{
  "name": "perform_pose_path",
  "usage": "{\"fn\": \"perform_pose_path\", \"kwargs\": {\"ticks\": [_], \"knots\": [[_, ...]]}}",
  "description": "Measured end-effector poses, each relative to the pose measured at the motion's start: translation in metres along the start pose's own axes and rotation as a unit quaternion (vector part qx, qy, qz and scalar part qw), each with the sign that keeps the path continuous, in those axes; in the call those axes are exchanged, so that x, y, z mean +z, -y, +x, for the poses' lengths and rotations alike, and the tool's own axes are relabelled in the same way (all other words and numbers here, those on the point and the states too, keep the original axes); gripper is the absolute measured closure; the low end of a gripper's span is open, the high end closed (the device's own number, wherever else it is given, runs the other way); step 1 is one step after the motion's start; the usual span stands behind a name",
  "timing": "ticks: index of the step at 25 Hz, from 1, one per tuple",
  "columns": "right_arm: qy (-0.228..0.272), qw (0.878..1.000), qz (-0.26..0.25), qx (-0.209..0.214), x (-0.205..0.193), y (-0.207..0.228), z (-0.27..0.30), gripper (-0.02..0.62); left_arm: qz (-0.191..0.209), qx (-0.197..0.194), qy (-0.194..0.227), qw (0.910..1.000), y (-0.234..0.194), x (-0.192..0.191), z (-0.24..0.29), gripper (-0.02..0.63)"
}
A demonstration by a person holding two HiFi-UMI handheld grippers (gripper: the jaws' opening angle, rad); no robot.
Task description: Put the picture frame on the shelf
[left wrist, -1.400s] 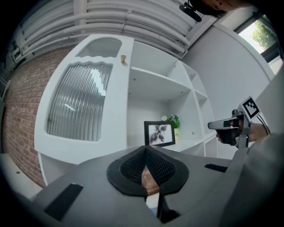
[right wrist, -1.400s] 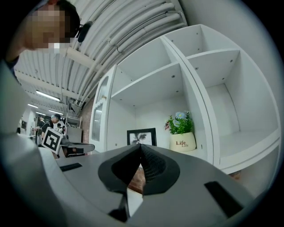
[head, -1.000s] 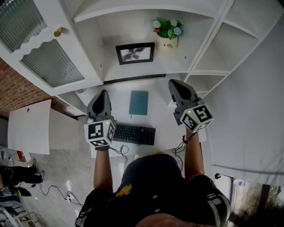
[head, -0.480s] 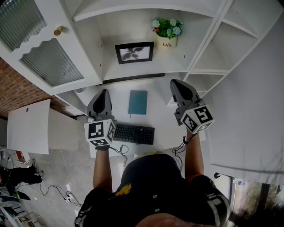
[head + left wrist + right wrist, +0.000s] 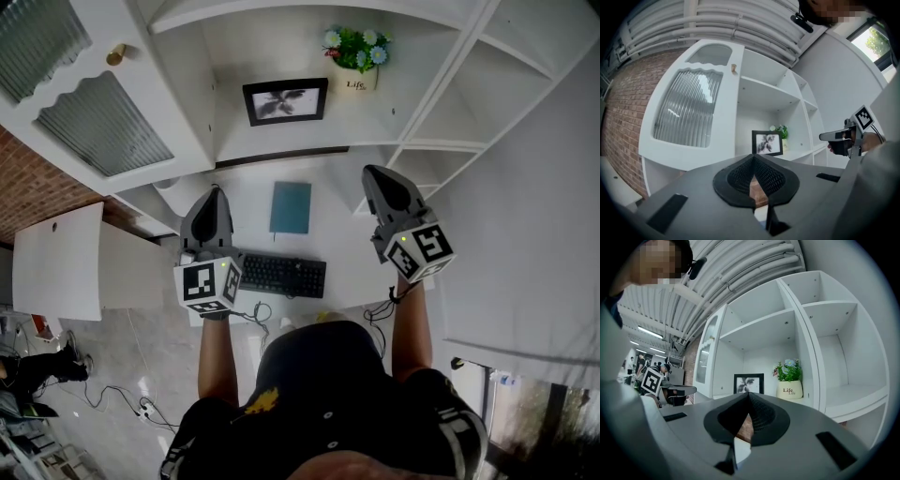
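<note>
The black picture frame [image 5: 285, 100] stands upright on the white shelf [image 5: 309, 131], left of a potted plant [image 5: 356, 58]. It also shows in the left gripper view as the frame [image 5: 766, 142] and in the right gripper view as the frame [image 5: 748, 383]. My left gripper [image 5: 213, 208] hovers over the desk's left side, jaws shut and empty. My right gripper [image 5: 382, 187] hangs over the desk's right side, also shut with nothing in it. Both are well short of the shelf and apart from the frame.
On the white desk [image 5: 337, 244] lie a teal notebook [image 5: 291, 207] and a black keyboard [image 5: 283, 275]. A cabinet with ribbed glass doors [image 5: 103, 127] stands at the left, open shelf compartments [image 5: 487, 103] at the right. Cables trail on the floor [image 5: 122, 403].
Both grippers have drawn back slightly toward the person; the left one sank a little lower in the head view. The frame stayed in place on the shelf.
</note>
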State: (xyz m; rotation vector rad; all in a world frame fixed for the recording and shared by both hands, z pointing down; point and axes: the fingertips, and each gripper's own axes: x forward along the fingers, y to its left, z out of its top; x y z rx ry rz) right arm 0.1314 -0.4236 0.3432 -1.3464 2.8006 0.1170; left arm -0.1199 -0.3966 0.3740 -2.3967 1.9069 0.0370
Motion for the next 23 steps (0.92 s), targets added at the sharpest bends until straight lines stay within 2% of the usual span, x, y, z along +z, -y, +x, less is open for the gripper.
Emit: {"fn": "perform_pose_path", "kwargs": {"ticks": [7,18,23], "knots": [[0.012,1.0,0.006,-0.003,0.0,0.007,-0.01,0.591,0.001,0.005,-0.004,1.0,-0.002,-0.01,-0.011,0.589],[0.017,1.0,-0.001,0.01,0.006,0.004,-0.021,0.591,-0.001,-0.025,-0.014,0.9996,0.017,-0.023,-0.023,0.589],[0.042,0.999,-0.027,0.021,0.012,0.01,-0.005,0.591,-0.004,-0.01,-0.004,0.9999,0.002,-0.032,-0.021,0.589]]}}
